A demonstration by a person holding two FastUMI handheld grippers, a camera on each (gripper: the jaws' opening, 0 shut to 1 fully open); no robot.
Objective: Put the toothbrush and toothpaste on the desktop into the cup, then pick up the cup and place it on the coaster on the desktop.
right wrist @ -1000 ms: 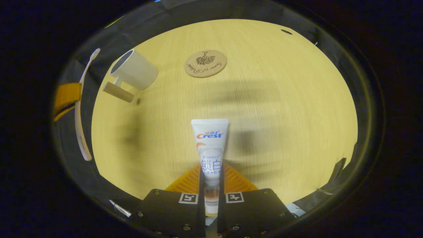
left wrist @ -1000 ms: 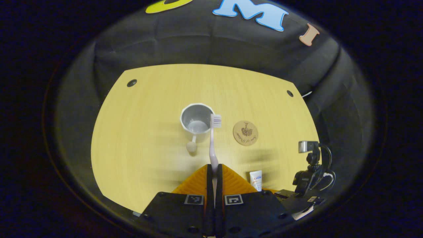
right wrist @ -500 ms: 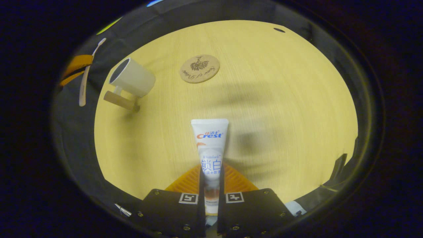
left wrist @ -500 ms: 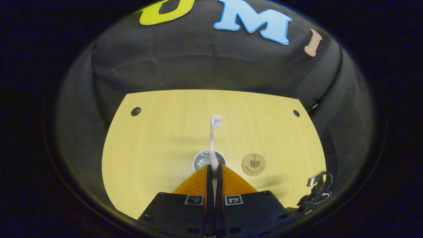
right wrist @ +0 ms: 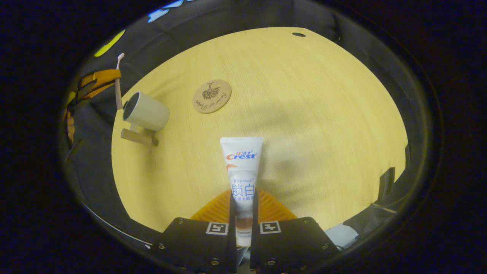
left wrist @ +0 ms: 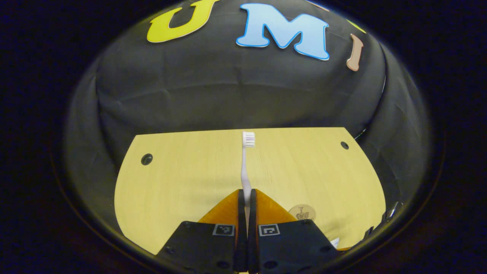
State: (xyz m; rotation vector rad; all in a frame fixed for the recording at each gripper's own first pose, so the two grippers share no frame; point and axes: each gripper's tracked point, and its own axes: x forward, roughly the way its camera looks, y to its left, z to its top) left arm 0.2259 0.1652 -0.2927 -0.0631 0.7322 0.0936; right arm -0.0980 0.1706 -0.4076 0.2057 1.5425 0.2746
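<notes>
Now L tongs (left wrist: 245,194) clamped on toothbrush (left wrist: 246,163) above cup (right wrist: 146,111); R tongs (right wrist: 243,198) clamped on toothpaste (right wrist: 242,171).

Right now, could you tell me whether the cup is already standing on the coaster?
No: in the right gripper view the cup stands on the bare desktop, apart from the coaster.

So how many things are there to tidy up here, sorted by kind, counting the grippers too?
Toothbrush: 1, held in the left gripper
Toothpaste: 1, held in the right gripper
Cup: 1, standing on the table
Coaster: 1, bare
Grippers: 2
Total: 6
</notes>
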